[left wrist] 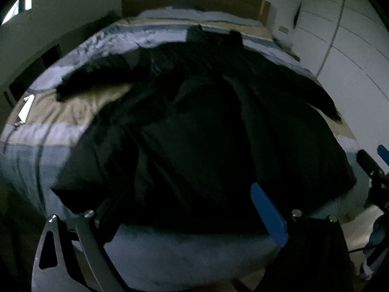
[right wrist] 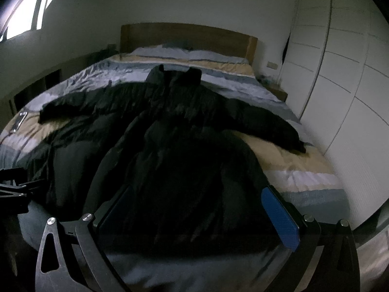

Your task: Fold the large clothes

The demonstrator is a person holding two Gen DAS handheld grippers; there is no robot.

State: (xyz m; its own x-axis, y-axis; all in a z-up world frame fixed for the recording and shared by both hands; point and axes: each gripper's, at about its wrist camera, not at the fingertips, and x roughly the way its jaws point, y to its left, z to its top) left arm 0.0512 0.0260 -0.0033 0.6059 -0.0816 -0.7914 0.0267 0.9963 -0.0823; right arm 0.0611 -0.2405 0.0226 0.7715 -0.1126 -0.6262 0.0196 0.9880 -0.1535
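Across a striped bed (right wrist: 304, 170) in a dim room, a large black puffy coat (right wrist: 175, 146) lies spread out, sleeves flung wide and collar toward the wooden headboard (right wrist: 189, 36). Both the left gripper (left wrist: 189, 214) and the right gripper (right wrist: 197, 214) hover over the near hem, their fingers wide apart and holding nothing. Soft, bulky and likely slippery, the coat looks best pinched at its hem corners or sleeve cuffs.

The coat's (right wrist: 175, 131) folds and fastening are lost in darkness. The left gripper's (left wrist: 184, 209) left finger is barely made out against the coat. A flat object (right wrist: 19, 121), possibly a phone, is too small to identify beside the coat's sleeve.
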